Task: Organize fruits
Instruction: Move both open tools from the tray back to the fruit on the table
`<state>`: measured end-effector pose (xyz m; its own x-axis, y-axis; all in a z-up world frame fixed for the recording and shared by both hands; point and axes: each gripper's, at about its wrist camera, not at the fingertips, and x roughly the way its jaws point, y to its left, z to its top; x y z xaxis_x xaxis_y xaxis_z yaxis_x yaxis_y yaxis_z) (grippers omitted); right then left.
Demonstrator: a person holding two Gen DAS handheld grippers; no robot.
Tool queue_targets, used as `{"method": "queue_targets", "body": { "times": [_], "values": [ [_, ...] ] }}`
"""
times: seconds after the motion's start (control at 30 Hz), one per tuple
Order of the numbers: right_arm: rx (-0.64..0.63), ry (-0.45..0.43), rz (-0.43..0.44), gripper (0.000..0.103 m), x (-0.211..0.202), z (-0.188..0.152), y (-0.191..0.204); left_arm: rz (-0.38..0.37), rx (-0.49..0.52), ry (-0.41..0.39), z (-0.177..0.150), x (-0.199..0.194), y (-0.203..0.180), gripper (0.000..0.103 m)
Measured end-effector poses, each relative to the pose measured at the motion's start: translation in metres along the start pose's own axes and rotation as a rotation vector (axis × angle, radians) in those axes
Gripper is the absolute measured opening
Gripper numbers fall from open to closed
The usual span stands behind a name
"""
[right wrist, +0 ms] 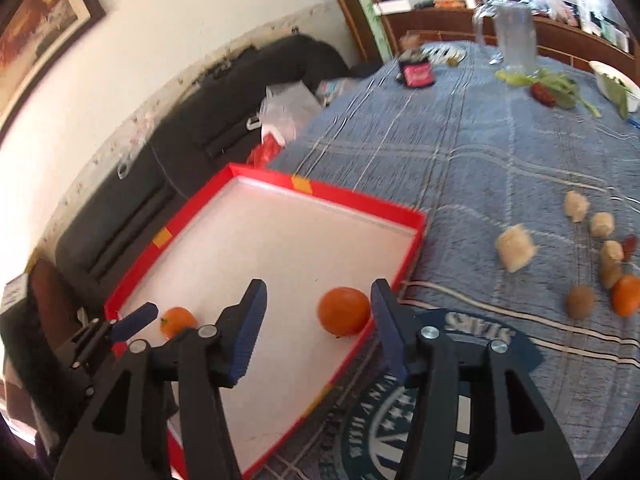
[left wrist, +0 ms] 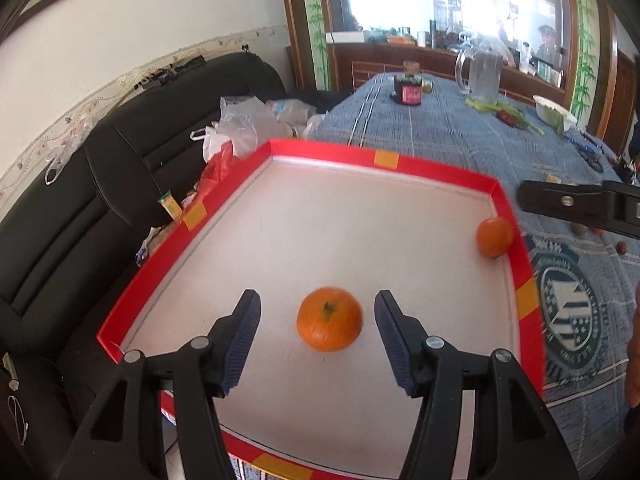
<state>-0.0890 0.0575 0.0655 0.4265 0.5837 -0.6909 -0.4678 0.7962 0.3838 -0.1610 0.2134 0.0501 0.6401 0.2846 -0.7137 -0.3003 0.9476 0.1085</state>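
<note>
A red-rimmed tray with a white floor lies on the blue tablecloth; it also shows in the right wrist view. Two oranges lie in it. My left gripper is open, with one orange between its fingers on the tray floor. The second orange sits by the tray's right wall. My right gripper is open above that orange. The left gripper's orange shows at the tray's left. Another orange, a kiwi and several pale fruits lie on the cloth at the right.
A black sofa with plastic bags runs along the table's left side. A glass jug, a dark jar, greens and a white bowl stand at the table's far end.
</note>
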Motion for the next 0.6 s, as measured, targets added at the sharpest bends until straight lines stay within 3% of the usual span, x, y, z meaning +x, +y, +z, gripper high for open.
{"method": "queue_targets", "body": {
  "times": [0.37,0.6],
  "values": [
    [0.148,-0.115,-0.088,0.066,-0.066,-0.008,-0.069,-0.084,0.09,-0.099,0.015,-0.035,-0.054,0.067],
    [0.242,-0.151,-0.158,0.066,-0.11,-0.029,-0.133,-0.126,0.158,-0.098,0.012,-0.043,-0.089,0.072]
  ]
}}
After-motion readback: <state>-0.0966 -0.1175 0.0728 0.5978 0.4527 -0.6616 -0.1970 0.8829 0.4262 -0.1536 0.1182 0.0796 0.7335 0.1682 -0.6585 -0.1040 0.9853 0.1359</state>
